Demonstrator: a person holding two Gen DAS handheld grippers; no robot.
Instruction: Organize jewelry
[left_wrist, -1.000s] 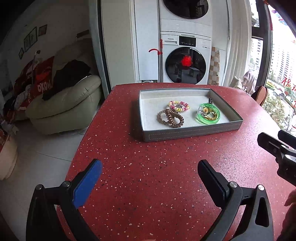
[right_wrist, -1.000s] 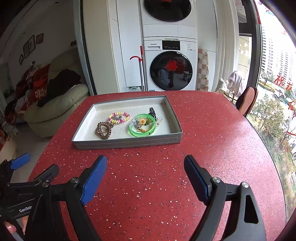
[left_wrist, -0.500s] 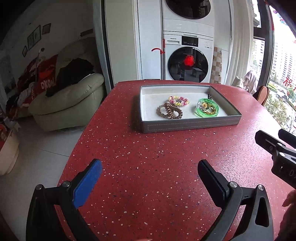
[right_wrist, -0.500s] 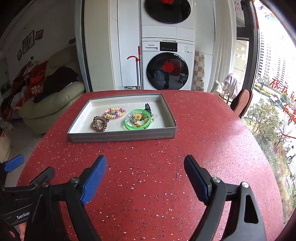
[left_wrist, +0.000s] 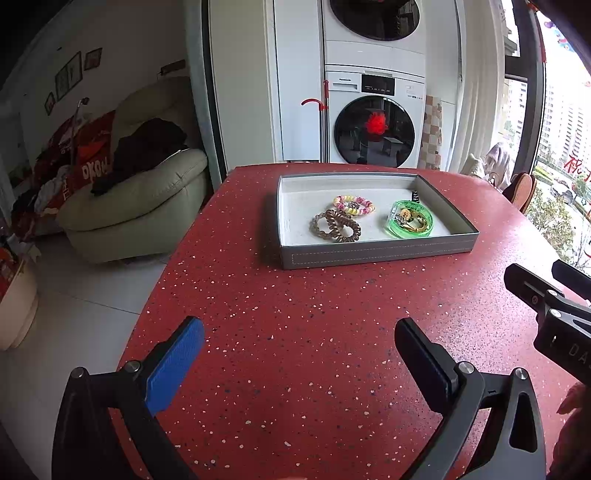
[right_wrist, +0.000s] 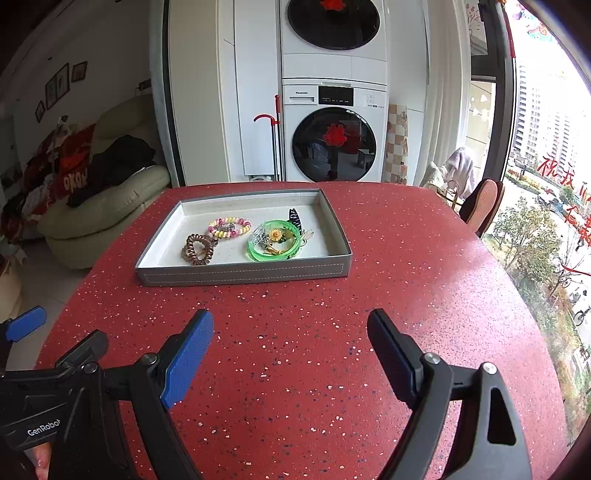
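A grey tray (left_wrist: 376, 254) (right_wrist: 243, 274) rests on the red speckled table toward its far side. Inside lie a brown spiral hair tie (left_wrist: 336, 227) (right_wrist: 197, 249), a pink and yellow bead bracelet (left_wrist: 354, 204) (right_wrist: 229, 227), a green bangle (left_wrist: 410, 223) (right_wrist: 274, 240) with small trinkets inside its ring, and a black hair clip (right_wrist: 294, 218) behind the bangle. My left gripper (left_wrist: 301, 356) is open over bare table, well short of the tray. My right gripper (right_wrist: 290, 345) is open too, nothing between its fingers, beside the left one.
The round table (left_wrist: 295, 302) drops off to a white floor at left. Behind it stand stacked washing machines (right_wrist: 334, 133), a cream armchair (left_wrist: 136, 199) piled with clothes, and a brown chair (right_wrist: 482, 205) by the window at right.
Both grippers tilted slightly, so the tray sits a little lower and the views straightened. Jaws stayed wide; nothing in the tray moved.
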